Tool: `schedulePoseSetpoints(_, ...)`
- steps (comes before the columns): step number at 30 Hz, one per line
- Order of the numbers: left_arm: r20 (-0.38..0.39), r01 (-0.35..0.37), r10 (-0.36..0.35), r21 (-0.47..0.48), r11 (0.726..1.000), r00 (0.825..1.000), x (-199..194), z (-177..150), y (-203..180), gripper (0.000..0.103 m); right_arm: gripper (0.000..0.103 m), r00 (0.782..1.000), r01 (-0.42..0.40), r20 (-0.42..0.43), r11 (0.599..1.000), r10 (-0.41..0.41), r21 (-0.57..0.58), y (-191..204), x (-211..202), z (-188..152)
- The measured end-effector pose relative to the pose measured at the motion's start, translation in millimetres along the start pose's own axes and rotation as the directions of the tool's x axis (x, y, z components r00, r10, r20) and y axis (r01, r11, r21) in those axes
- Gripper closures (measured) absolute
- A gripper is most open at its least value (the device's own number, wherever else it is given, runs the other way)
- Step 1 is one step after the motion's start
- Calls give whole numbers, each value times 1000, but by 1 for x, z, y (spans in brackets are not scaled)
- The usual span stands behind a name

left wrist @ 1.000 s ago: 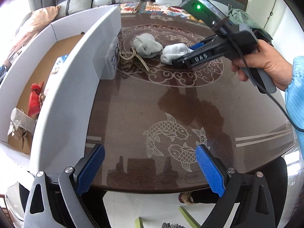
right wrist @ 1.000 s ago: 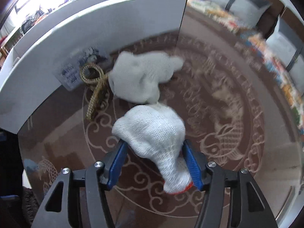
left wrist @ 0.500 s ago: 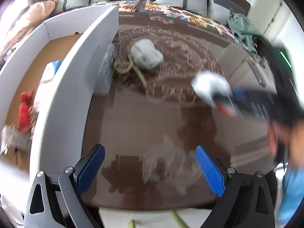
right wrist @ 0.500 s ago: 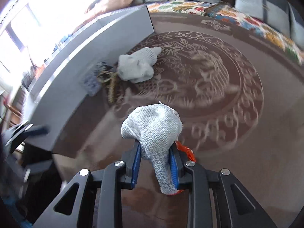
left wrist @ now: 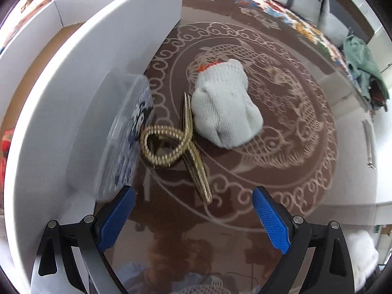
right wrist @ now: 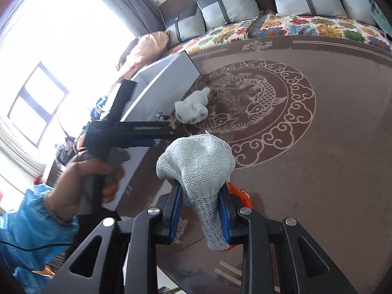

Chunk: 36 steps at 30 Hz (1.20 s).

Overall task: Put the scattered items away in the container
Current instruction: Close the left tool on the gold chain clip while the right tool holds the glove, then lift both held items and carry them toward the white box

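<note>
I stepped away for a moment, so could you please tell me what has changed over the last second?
The right gripper, which was just closing on one white glove on the table, has clamped it and lifted it up and back. The left gripper, open throughout, moved forward toward the gold strap. The other glove, the strap and the plastic case against the white box stayed put.
</note>
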<state>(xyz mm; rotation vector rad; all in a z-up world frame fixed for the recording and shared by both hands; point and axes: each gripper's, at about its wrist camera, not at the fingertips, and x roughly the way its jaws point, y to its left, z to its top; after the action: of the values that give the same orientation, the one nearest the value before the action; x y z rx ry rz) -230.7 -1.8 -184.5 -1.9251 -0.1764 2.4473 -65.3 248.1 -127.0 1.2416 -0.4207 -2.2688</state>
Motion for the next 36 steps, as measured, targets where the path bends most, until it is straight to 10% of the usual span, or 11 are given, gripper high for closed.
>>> schedulePoseSetpoints(4,24,-56,55,57,997,998,6,5,-14,14,75,1000,-7,18,1000,6,7,-3,-12,-3)
schedulePoseSetpoints(9,17,-45,44,63,997,999,8,3,-10,93,74,999,1,38,1000,-2,25,-10,-22,-11)
schedulePoseSetpoints(19,43,112,-116,89,990,992,-33,-52,2,95,74,997,21,74,998,-26,67,-20,-38,-27)
schedulePoseSetpoints(36,121,100,-152,353,930,981,-76,-152,-45,95,74,991,117,57,987,-123,107,9,-35,-67)
